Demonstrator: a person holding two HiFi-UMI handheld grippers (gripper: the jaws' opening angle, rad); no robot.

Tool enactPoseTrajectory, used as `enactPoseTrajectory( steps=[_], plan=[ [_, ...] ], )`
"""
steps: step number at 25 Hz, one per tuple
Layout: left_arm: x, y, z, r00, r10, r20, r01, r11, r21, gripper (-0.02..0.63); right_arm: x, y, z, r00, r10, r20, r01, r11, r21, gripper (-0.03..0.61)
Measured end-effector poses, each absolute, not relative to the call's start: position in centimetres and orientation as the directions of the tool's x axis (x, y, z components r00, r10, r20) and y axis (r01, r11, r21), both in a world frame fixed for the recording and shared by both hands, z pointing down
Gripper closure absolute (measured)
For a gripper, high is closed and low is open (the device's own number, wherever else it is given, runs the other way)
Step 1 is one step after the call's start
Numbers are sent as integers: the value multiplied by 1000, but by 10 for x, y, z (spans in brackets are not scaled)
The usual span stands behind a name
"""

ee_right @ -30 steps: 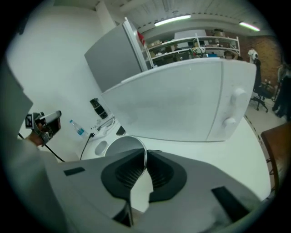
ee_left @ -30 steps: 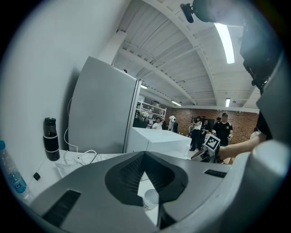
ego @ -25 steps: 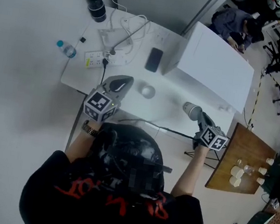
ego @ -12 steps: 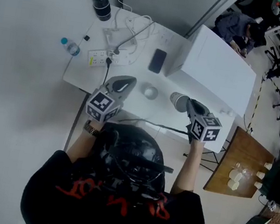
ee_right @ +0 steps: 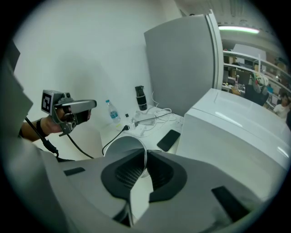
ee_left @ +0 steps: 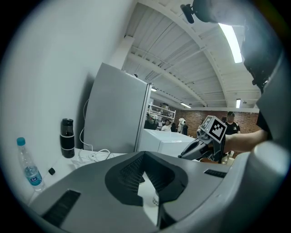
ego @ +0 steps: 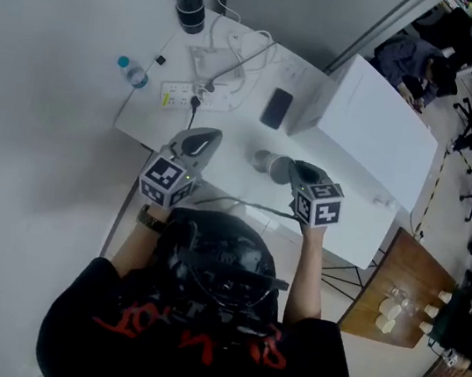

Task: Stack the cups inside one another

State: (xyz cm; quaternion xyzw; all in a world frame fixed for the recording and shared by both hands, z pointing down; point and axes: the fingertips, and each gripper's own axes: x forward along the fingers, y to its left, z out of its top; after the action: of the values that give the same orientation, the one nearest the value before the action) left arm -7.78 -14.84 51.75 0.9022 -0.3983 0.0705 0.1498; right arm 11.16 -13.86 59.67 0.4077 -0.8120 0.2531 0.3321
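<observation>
Sideways, plain white cup [ee_right: 123, 148], thin rim pinched by right hand-held gripper [ee_right: 145, 164], left hand-held gripper [ee_left: 143, 163] closed empty

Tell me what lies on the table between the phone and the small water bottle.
A white power strip with a black plug in it, and white cables just behind; the head view shows this.

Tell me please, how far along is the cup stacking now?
Done: nothing is stacked yet. In hand: the right tongs pinch a cup by its rim, near the other cup on the table. Remaining: lower it into that cup and release.
</observation>
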Motion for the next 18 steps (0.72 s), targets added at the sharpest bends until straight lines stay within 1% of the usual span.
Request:
enactPoseTrajectory(
  steps=[9, 18],
  plan=[
    [-102, -143, 519, 619, -744, 250, -785, -581, 215, 614, 104, -147, 657, -427, -390, 816, -823, 541, -173, 552],
    [-120, -137, 521, 585, -769, 256, -811, -545, 215, 614, 100, -151, 695, -408, -339, 848, -832, 519, -193, 552]
  ],
)
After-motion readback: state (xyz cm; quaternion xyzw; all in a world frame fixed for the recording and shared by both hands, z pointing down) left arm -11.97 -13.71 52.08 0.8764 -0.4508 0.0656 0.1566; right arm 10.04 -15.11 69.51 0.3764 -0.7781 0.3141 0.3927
